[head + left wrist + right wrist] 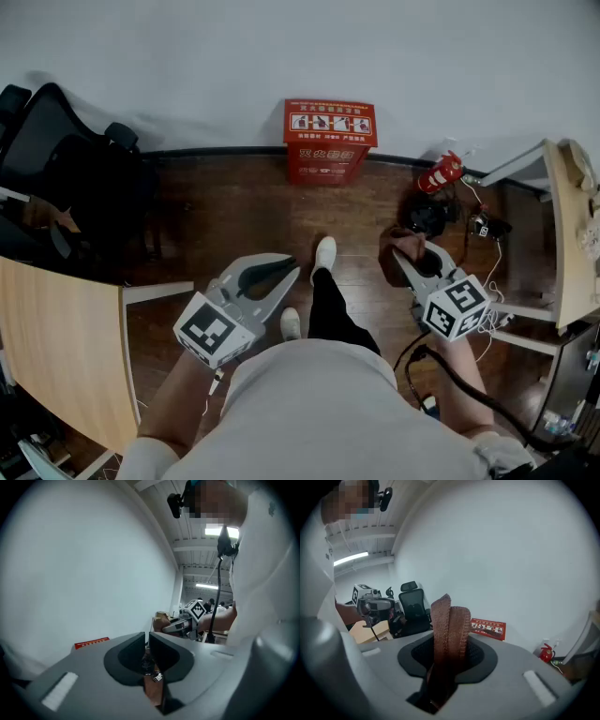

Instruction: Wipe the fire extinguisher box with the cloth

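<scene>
Right gripper (411, 262) is clamped on a folded brown cloth (449, 634). Left gripper (289, 274) has its jaws together, empty. The red fire extinguisher box (328, 141) stands on the floor against the wall, well apart from both.

Red box (329, 141) is showing white pictograms at 12 o'clock; brown cloth (394, 244) at 2 o'clock. Grey left gripper (291, 269) and right gripper (405, 261) are carrying black-and-white patterned cubes (208, 330). Black chair (56, 141) is standing at 10 o'clock on dark brown floor (234, 216).
</scene>
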Demonstrator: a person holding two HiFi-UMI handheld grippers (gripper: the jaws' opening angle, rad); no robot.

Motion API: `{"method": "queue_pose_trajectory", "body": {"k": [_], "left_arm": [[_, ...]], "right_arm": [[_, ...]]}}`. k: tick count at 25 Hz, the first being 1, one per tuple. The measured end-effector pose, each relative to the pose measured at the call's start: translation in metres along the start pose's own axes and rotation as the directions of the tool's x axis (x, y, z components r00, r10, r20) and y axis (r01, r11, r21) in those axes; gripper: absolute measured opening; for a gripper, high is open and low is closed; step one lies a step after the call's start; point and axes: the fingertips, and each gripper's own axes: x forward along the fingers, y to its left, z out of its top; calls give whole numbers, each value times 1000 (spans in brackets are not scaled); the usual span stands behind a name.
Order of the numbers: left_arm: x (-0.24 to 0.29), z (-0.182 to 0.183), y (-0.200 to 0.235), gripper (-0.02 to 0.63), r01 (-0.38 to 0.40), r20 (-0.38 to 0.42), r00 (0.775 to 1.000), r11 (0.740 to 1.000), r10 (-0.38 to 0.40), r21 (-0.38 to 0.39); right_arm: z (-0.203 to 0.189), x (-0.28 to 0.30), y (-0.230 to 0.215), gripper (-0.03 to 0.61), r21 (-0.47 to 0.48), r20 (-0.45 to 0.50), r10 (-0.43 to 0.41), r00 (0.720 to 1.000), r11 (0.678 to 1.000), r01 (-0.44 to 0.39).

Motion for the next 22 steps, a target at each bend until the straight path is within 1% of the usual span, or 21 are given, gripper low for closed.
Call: {"method": "queue_pose_trajectory", "body": {"k": [4,7,11,14,18,20,22], "left_arm": [[46,16,45,28,-2,-11,1000,1000,2,-15],[83,33,85,27,-19,-16,1000,1000,19,-4],[123,49,133,26,-46,-33,998,999,45,-16],[154,59,157,26,-28,-30,999,1000,28,-10],[176,58,187,26,-1,-33,999,1000,1,-17],[184,52,201,26,20,-63,998,999,-22,-27],[190,42,210,26,62,-114,991,998,-63,-18]], "right_arm": [[25,55,-53,103,-8,-20,16,1000,1000,-16],[50,98,-103,104,-7,-30,24,999,1000,-24],[62,150,-173,104,24,-66,-2,998,1000,4],[62,184,-236,103,58,-97,-73,993,995,79],[43,237,-311,103,88,-135,-189,973,976,202],[27,262,-346,102,103,-161,-255,953,956,273],[7,281,-377,101,104,-204,-326,923,931,351]]}}
